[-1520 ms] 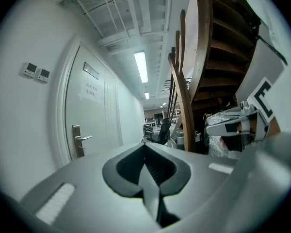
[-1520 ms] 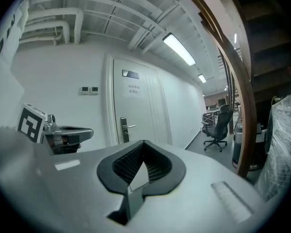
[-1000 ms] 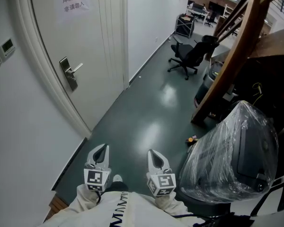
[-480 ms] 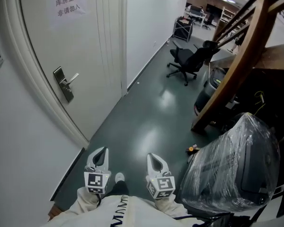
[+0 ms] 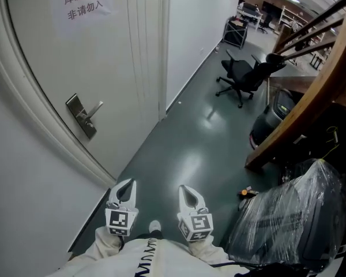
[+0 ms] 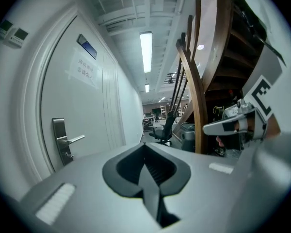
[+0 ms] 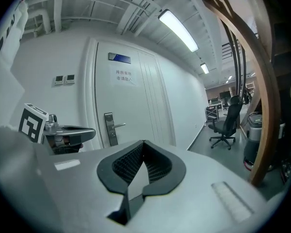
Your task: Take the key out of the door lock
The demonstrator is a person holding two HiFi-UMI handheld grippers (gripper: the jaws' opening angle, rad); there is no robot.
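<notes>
Hallway, door lock (image 5: 82, 116) far from L hand-held gripper (image 5: 127, 187), R hand-held gripper (image 5: 186, 190), closed, empty

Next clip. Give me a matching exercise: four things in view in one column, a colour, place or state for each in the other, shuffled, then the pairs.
1. paper sign
2. office chair
3. door handle
4. left hand-held gripper

A. black, far ahead on the right
B. silver, low on the door
C. white, high on the door
D. jaws shut, nothing between them

Pairs: 1-C; 2-A; 3-B; 4-D
</notes>
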